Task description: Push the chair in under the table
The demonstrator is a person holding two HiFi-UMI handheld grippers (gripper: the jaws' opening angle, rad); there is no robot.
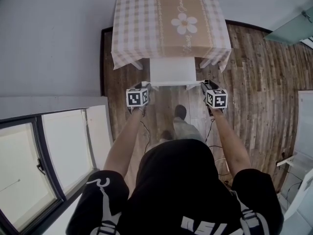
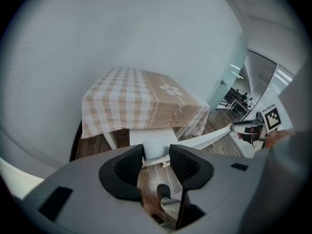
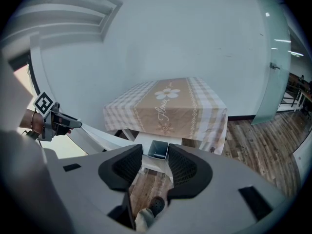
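Soft, even daylight is filling the room. In the head view the window [image 1: 29, 165] at 8 o'clock is blowing out, and the white chair [image 1: 171, 70] is washing out flat. The bench [image 1: 132, 23] is casting a faint shadow on the floor [image 1: 254, 82]. Both gripper views are bowing at the rims, with a dark vignette ringing them.

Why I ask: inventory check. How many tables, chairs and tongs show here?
Table: 1
Chair: 1
Tongs: 2, left tongs and right tongs
Total: 4
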